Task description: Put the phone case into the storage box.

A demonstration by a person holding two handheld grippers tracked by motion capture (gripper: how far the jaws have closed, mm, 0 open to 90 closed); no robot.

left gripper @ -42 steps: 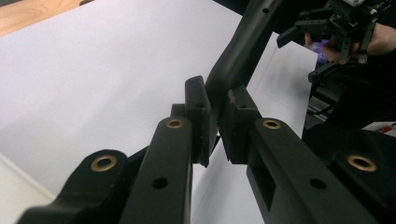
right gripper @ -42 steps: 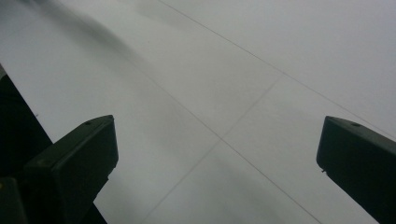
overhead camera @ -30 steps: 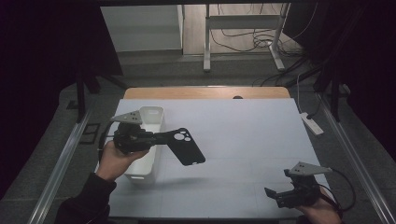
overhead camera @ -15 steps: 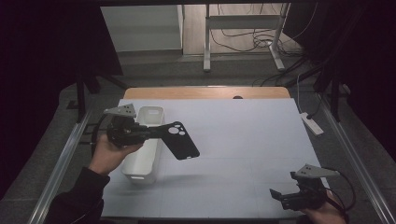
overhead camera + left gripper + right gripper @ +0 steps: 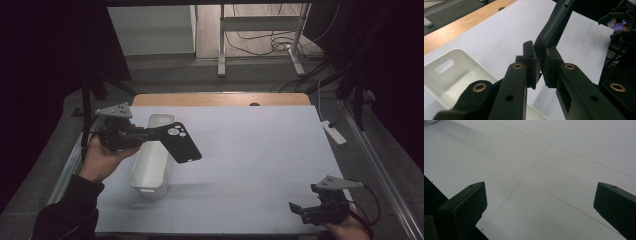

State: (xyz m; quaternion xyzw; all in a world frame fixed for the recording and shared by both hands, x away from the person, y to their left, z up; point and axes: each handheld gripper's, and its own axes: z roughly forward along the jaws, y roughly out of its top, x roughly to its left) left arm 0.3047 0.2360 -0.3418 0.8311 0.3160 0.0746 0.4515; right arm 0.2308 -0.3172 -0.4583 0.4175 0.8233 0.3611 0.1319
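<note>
Black phone case (image 5: 179,141) pinched by the left gripper (image 5: 150,134) above a white bin (image 5: 151,160).

Left fingers (image 5: 531,62) are clamped tight on one short edge of the case, which hangs in the air at centre left of the high view, its long axis running from the fingers down toward the frame's middle and its camera cut-out near the grip. The bin lies directly under and just left of it on the grey desk (image 5: 260,150), long side pointing away from the person. The right gripper (image 5: 305,210) sits at lower right, well apart, fingers spread wide and empty, so the left hand (image 5: 100,157) is much the nearer one for whatever placing comes next.
</note>
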